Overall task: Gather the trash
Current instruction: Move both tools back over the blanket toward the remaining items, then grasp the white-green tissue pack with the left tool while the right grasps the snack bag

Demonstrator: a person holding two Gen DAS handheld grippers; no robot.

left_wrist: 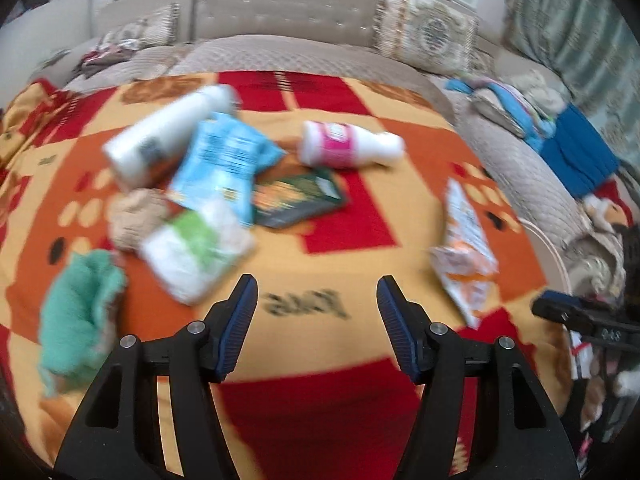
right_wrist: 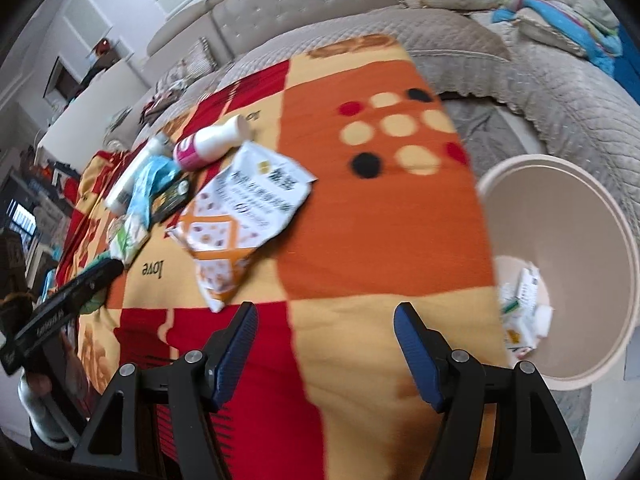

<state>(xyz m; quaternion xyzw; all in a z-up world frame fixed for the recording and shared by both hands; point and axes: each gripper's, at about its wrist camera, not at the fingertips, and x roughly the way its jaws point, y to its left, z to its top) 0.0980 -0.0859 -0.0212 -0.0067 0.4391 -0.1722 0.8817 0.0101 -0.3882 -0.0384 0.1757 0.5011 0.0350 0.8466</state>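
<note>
Trash lies on a red, orange and yellow cloth (left_wrist: pixel 320 344). In the left wrist view I see a large white bottle (left_wrist: pixel 168 136), a blue packet (left_wrist: pixel 224 164), a pink-labelled white bottle (left_wrist: pixel 348 146), a dark green packet (left_wrist: pixel 300 200), a green-and-white packet (left_wrist: pixel 196 248), a green rag (left_wrist: pixel 80 312) and an orange-and-white snack bag (left_wrist: pixel 466 248). My left gripper (left_wrist: pixel 316 292) is open and empty, short of the pile. My right gripper (right_wrist: pixel 326 320) is open and empty, near the snack bag (right_wrist: pixel 240 216). A beige bin (right_wrist: pixel 580 240) holding some packaging stands to its right.
A beige sofa (left_wrist: pixel 280 12) with patterned cushions wraps around the back and right side. Folded clothes (left_wrist: pixel 520 108) lie on it at the right. The other gripper shows at the right edge of the left wrist view (left_wrist: pixel 580 316) and at the left of the right wrist view (right_wrist: pixel 60 312).
</note>
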